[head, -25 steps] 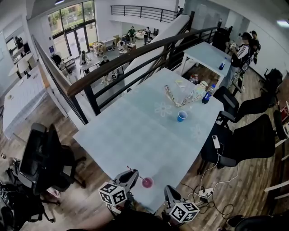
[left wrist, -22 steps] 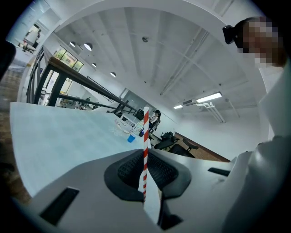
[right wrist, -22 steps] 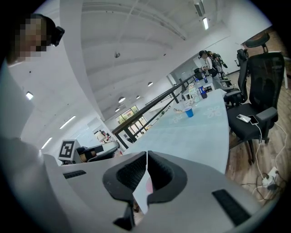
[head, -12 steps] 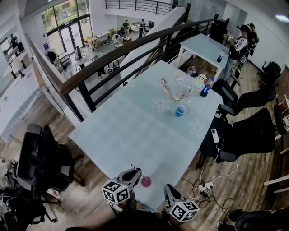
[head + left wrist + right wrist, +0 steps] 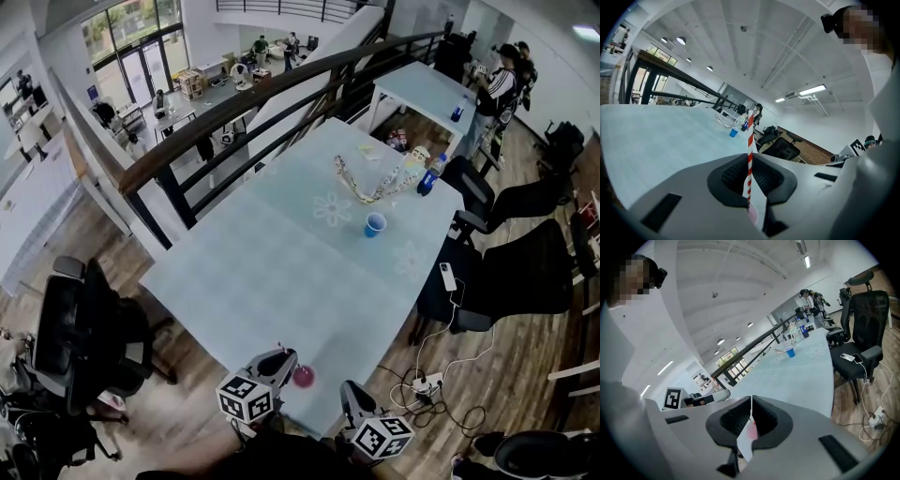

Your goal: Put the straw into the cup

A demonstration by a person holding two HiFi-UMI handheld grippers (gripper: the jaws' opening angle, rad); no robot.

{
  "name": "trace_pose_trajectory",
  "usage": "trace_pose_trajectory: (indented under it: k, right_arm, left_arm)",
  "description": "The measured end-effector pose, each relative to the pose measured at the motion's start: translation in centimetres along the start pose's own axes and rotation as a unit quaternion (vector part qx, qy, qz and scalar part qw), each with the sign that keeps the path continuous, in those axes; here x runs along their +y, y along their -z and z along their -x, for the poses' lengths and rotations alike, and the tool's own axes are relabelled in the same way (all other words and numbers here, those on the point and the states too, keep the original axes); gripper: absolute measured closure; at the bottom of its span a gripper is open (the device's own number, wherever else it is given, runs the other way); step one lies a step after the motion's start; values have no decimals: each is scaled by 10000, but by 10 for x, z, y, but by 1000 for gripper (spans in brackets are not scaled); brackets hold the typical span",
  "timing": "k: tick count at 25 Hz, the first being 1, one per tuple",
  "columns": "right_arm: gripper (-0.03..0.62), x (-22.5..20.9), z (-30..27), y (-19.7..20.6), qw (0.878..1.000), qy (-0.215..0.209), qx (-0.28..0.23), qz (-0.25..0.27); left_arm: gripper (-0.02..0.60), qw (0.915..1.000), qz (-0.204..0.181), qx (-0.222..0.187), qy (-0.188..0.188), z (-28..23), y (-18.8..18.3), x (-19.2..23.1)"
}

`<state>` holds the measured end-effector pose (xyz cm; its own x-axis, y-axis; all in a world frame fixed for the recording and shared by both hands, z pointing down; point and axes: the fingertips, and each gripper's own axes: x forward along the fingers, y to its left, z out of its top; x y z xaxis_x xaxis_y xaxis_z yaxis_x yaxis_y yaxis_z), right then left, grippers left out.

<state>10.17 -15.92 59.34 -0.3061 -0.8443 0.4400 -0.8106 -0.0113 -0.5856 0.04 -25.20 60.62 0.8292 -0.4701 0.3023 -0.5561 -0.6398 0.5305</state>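
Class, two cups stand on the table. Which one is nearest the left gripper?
The pink cup, right beside the left gripper at the near edge. The blue cup stands far away across the table.

Straw [image 5: 750, 150]: red/white candy stripes. Cup [image 5: 303, 377]: pink. Table [image 5: 281, 272]: pale blue w/ white flower prints. Far cup [image 5: 375, 223]: blue. Left claw [image 5: 750, 176] & right claw [image 5: 750, 420]: grey, black ribbed insides. Marker cubes [image 5: 246, 398]: b&w squares. Chairs [image 5: 506, 281] black; floor [image 5: 525, 375] brown wood.

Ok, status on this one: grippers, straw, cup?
Left gripper shut on striped straw, upright above pink cup. Right gripper shut, empty, near the cup. Nothing in the way.
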Motion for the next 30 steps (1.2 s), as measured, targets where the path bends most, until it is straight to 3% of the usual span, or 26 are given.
trace_pose_trajectory:
  k: [15,30]
  right_arm:
    - [562,-19,5,-4,9999,67,-115,2]
    - [562,-28,5,8,9997,161,27,-162]
  left_arm:
    - [546,9994,-318,125,20,-21,14,0]
    - [546,9956,-671,641,-126,-31,55,12]
